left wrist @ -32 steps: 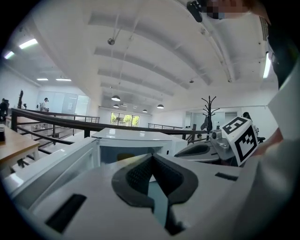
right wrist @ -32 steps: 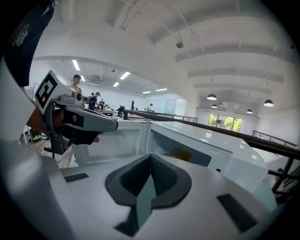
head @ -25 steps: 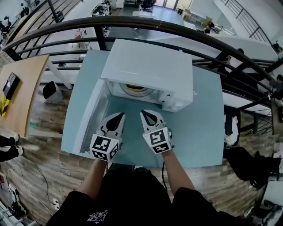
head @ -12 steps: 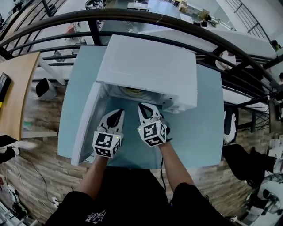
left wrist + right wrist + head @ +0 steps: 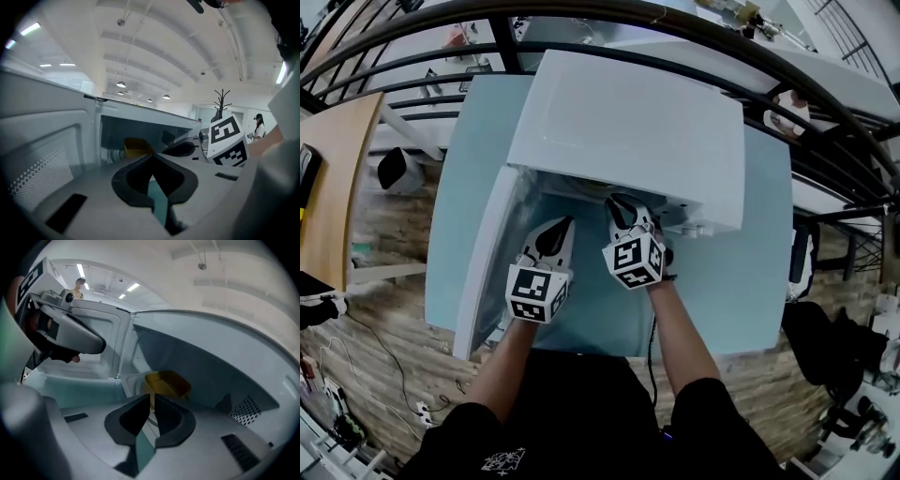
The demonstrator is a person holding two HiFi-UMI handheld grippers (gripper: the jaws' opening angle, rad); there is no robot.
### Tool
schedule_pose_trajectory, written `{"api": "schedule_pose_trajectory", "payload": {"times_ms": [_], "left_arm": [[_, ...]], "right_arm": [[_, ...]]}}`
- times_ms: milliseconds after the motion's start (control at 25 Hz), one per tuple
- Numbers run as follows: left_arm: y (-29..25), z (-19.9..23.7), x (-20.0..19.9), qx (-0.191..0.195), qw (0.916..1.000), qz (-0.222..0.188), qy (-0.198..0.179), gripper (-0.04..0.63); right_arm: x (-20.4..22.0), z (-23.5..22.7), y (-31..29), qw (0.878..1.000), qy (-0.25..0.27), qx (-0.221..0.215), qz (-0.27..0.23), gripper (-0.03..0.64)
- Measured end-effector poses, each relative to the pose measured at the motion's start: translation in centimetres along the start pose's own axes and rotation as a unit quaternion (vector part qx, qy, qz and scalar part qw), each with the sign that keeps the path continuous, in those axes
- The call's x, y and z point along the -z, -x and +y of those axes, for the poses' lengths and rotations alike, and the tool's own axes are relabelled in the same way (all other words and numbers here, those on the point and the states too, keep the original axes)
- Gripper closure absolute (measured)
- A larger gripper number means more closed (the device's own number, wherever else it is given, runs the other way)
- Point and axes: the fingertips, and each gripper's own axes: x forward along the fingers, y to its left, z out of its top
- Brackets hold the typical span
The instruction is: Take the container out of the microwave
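Observation:
A yellow container (image 5: 166, 383) sits deep inside the white microwave (image 5: 628, 131), on the turntable; the left gripper view also shows the yellow container (image 5: 136, 146). In the head view the microwave's roof hides it. My right gripper (image 5: 619, 202) is shut and empty, its tips at the mouth of the cavity and pointed at the container, still apart from it. My left gripper (image 5: 563, 225) is shut and empty, a little further back and to the left, just in front of the opening. In their own views the left gripper (image 5: 151, 158) and the right gripper (image 5: 152, 397) hold nothing.
The microwave door (image 5: 483, 253) hangs open to the left, close beside my left gripper. The microwave stands on a pale blue table (image 5: 741, 281). Black railings (image 5: 825, 103) run behind it. A vented cavity wall (image 5: 246, 411) is on the right inside.
Both grippers have moved forward and down toward the microwave opening. The right one now reaches under the roof's front edge. Both stay shut.

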Motion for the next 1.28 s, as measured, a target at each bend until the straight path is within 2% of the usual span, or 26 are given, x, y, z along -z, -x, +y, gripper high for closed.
{"api": "schedule_pose_trajectory", "payload": {"times_ms": [120, 200, 360, 480, 600, 760, 1280], "left_arm": [[-0.4, 0.2, 0.3, -0.001, 1.0000, 0.003, 0.003, 0.589], [-0.5, 0.4, 0.4, -0.003, 1.0000, 0.005, 0.005, 0.589], [-1.4, 0.9, 0.5, -0.011, 0.9998, 0.003, 0.017, 0.588], [-2.3, 1.1, 0.2, -0.011, 0.9997, -0.004, 0.023, 0.588], [-3.2, 1.1, -0.1, -0.008, 0.9996, -0.010, 0.025, 0.588], [-4.1, 1.3, 0.1, -0.006, 0.9996, -0.011, 0.025, 0.588], [-4.6, 2.4, 1.2, 0.000, 0.9996, -0.006, 0.029, 0.588]], "right_arm": [[0.3, -1.4, -0.5, 0.997, -0.067, 0.019, -0.009, 0.607], [0.5, -2.5, -0.7, 0.991, -0.126, 0.041, -0.022, 0.607], [1.1, -4.6, -1.2, 0.968, -0.233, 0.082, -0.049, 0.603], [1.6, -5.5, -1.7, 0.950, -0.289, 0.096, -0.062, 0.559], [1.8, -6.1, -2.3, 0.934, -0.334, 0.104, -0.076, 0.542], [1.9, -6.4, -3.4, 0.919, -0.369, 0.108, -0.087, 0.520], [2.1, -6.8, -6.2, 0.899, -0.409, 0.121, -0.098, 0.506]]}}
